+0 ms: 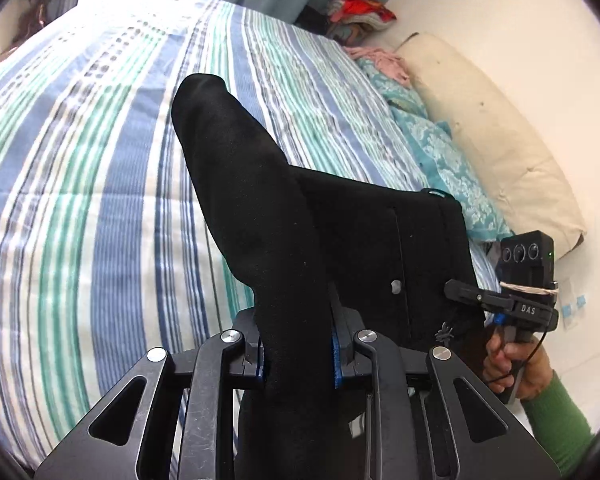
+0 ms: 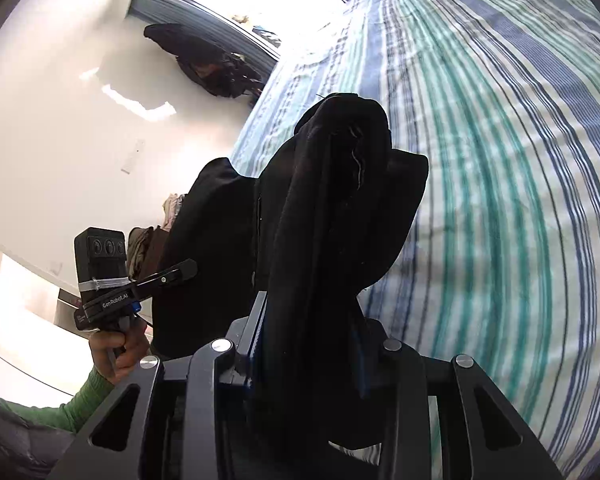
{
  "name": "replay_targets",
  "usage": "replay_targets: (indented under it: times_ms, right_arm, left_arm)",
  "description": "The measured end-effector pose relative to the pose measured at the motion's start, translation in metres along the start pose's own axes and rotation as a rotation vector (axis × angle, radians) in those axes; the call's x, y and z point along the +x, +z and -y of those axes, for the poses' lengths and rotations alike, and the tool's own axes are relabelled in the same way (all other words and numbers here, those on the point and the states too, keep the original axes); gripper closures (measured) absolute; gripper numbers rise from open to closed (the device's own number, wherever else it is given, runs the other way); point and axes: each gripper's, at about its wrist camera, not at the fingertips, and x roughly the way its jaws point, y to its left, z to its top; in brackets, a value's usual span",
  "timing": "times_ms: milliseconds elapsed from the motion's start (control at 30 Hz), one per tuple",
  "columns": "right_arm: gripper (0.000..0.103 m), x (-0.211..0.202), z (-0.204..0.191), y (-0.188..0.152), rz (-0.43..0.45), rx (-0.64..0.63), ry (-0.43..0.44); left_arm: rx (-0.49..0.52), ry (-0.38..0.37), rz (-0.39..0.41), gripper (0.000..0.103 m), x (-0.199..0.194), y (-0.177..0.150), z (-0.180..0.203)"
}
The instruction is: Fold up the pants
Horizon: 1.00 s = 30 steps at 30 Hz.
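Jaws, left: we see the left gripper (image 1: 298, 354) closed narrow on a bunched fold of the black fabric pants (image 1: 260, 208), cloth pinched between its blue-edged pads.
Jaws, right: we see the right gripper (image 2: 306, 344) likewise clamped on a thicker gather of the same pants (image 2: 332, 208), the cloth filling the gap between the pads.
Garment, place: from the left jaws the pants run forward and away, one dark leg end rising ahead, the buttoned waist part spreading off to the right side of the jaws.
Garment, support: we judge the gripped parts raised off the blue, green and white striped bedspread (image 1: 80, 200), which lies beyond and below both pairs of jaws; whether any part rests on it we cannot tell.
Long axis: we read it as running roughly straight out from each pair of jaws, not across them.
Grippers, relation: each shows at the other's flank, near and at about the same height; neither is clearly nearer the cloth.
Next move, judgement: laying the pants flat would turn on carrying both held points forward together, along that axis, over the bedspread.
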Motion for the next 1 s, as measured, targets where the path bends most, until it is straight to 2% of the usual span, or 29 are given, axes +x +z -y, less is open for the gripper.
replay_targets:
  times_ms: [133, 233, 300, 367, 433, 467, 500, 533, 600, 667, 700, 767, 833, 867, 1000]
  right_arm:
    - [0.067, 0.020, -0.021, 0.066, 0.037, -0.075, 0.015]
    - [0.067, 0.041, -0.022, 0.107, 0.041, -0.100, 0.008]
    - [0.067, 0.060, -0.011, 0.123, 0.035, -0.096, -0.026]
    - [0.067, 0.086, 0.014, 0.133, 0.003, -0.037, -0.071]
    - [0.065, 0.115, 0.055, 0.127, -0.063, 0.069, -0.193]
    - [0.058, 0.131, 0.078, 0.121, -0.116, 0.133, -0.290]
    - [0.049, 0.140, 0.099, 0.114, -0.142, 0.209, -0.324]
    - [0.049, 0.136, 0.112, 0.108, -0.088, 0.287, -0.263]
    - [0.048, 0.130, 0.119, 0.102, -0.041, 0.326, -0.209]
    - [0.045, 0.126, 0.112, 0.102, -0.040, 0.273, -0.226]
    - [0.037, 0.121, 0.109, 0.101, -0.038, 0.253, -0.239]
    - [0.028, 0.104, 0.102, 0.101, -0.014, 0.233, -0.277]
    - [0.013, 0.079, 0.094, 0.098, 0.037, 0.194, -0.319]
    - [0.001, 0.066, 0.088, 0.094, 0.064, 0.168, -0.343]
    - [0.000, 0.022, 0.064, 0.065, 0.142, 0.070, -0.461]
  left_arm:
    - [-0.035, 0.021, 0.075, 0.081, -0.001, 0.049, -0.026]
    - [-0.060, 0.054, 0.089, 0.081, 0.020, 0.072, -0.046]
    - [-0.070, 0.114, 0.067, 0.078, 0.049, 0.078, -0.063]
    - [-0.086, 0.233, -0.019, 0.070, 0.092, 0.074, -0.086]
    - [-0.101, 0.360, -0.117, 0.048, 0.132, 0.058, -0.112]
    - [-0.102, 0.381, -0.105, 0.032, 0.140, 0.051, -0.120]
    - [-0.093, 0.390, -0.060, 0.021, 0.138, 0.046, -0.120]
    - [-0.078, 0.426, -0.041, 0.016, 0.137, 0.045, -0.118]
    - [-0.063, 0.458, -0.041, 0.014, 0.134, 0.046, -0.112]
    - [-0.038, 0.486, -0.014, 0.015, 0.125, 0.047, -0.102]
    - [-0.021, 0.507, 0.007, 0.015, 0.117, 0.046, -0.097]
    - [0.019, 0.533, 0.050, 0.015, 0.098, 0.038, -0.084]
    - [0.051, 0.569, 0.077, 0.011, 0.082, 0.030, -0.079]
    - [0.068, 0.580, 0.085, 0.009, 0.073, 0.022, -0.076]
    - [0.107, 0.613, 0.103, 0.006, 0.051, -0.018, -0.057]
